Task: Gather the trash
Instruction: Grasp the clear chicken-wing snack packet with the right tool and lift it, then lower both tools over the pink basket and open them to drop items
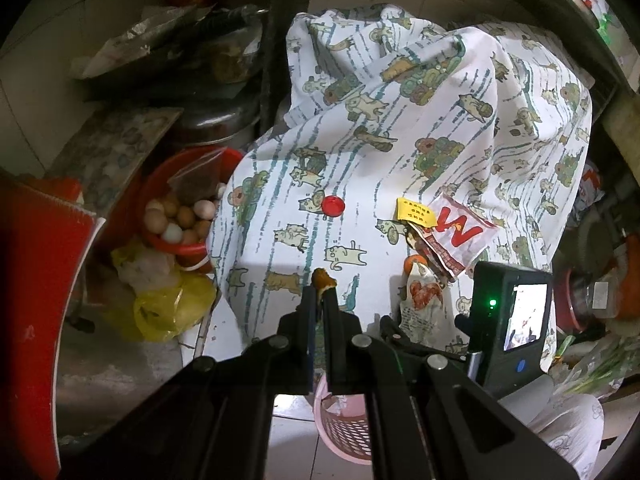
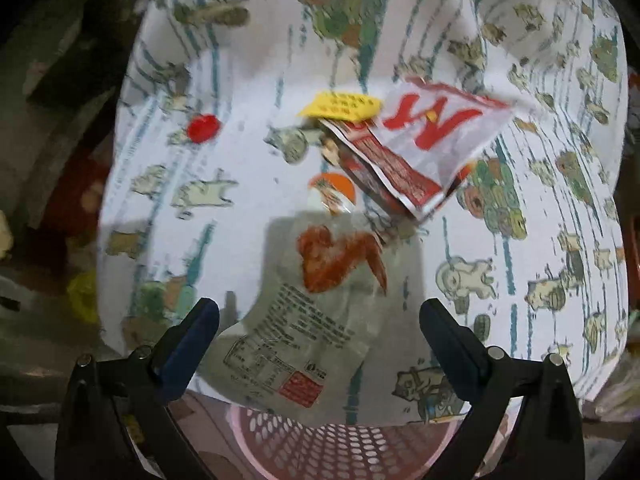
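Scrap (image 1: 323,279) of brown food is pinched in your left gripper (image 1: 320,300) above the pink basket (image 1: 340,432); your right gripper (image 2: 320,312) gapes wide, empty, over the chicken-wing wrapper (image 2: 312,300) on the cloth-covered desk (image 2: 240,208).

Both wrist views look steeply down, sharing the cloth (image 1: 400,140).

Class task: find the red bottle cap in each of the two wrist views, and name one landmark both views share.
Left wrist view: the red bottle cap lies on the patterned cloth, near the picture's middle.
Right wrist view: the cap is blurred, upper left of centre.
Shared landmark: the yellow slip, to the cap's right in both.
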